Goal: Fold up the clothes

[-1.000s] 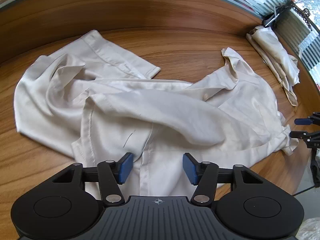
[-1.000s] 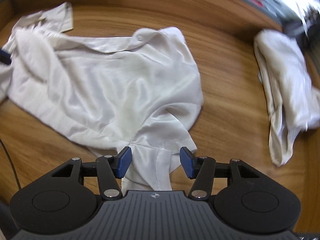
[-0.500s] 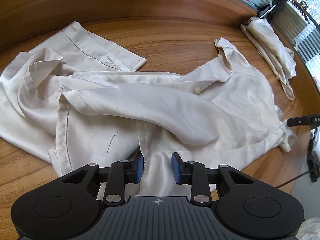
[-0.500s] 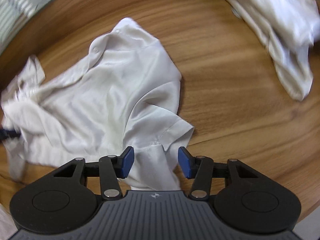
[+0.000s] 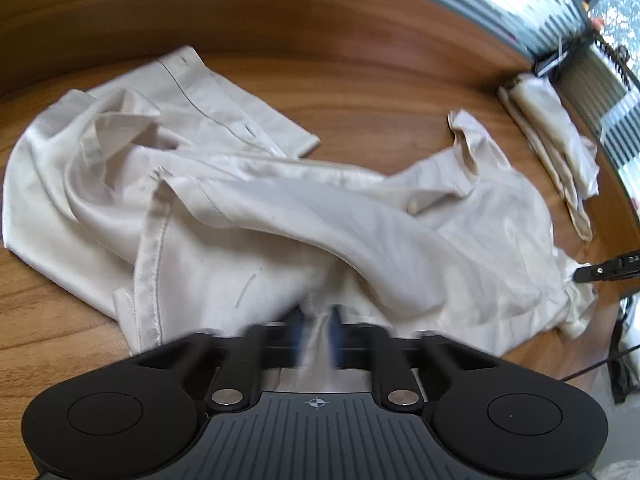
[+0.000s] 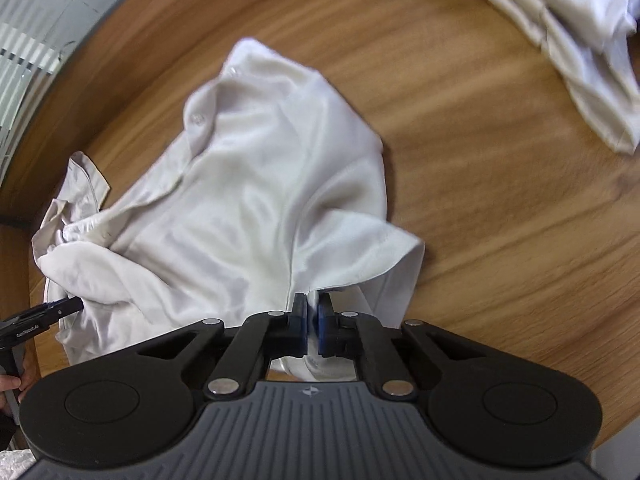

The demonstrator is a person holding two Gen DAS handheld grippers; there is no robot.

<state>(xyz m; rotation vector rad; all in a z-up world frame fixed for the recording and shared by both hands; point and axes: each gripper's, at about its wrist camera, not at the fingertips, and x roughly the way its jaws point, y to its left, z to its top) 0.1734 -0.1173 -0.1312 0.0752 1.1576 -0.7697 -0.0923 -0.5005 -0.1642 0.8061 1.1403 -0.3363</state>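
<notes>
A crumpled cream short-sleeved shirt (image 5: pixel 280 216) lies spread on the wooden table (image 5: pixel 360 80), its collar and buttons at the right. My left gripper (image 5: pixel 316 330) is shut on a fold of the shirt at its near edge; the blue pads are blurred by motion. In the right wrist view the same shirt (image 6: pixel 260 184) looks white, and my right gripper (image 6: pixel 313 326) is shut on a pinch of fabric near a sleeve. The right gripper's tip (image 5: pixel 604 272) shows at the right edge of the left view, and the left gripper's tip (image 6: pixel 44 314) at the left edge of the right view.
A second cream garment (image 5: pixel 556 132) lies bunched at the table's far right, also seen top right in the right wrist view (image 6: pixel 572 40). A window with slatted blinds (image 5: pixel 560 4) runs behind the table. A person's hand (image 6: pixel 10 384) holds the left gripper's handle.
Both grippers went from open to shut on the shirt. The left one closed and blurred with motion; the right one swung round to the sleeve side and pinched the fabric.
</notes>
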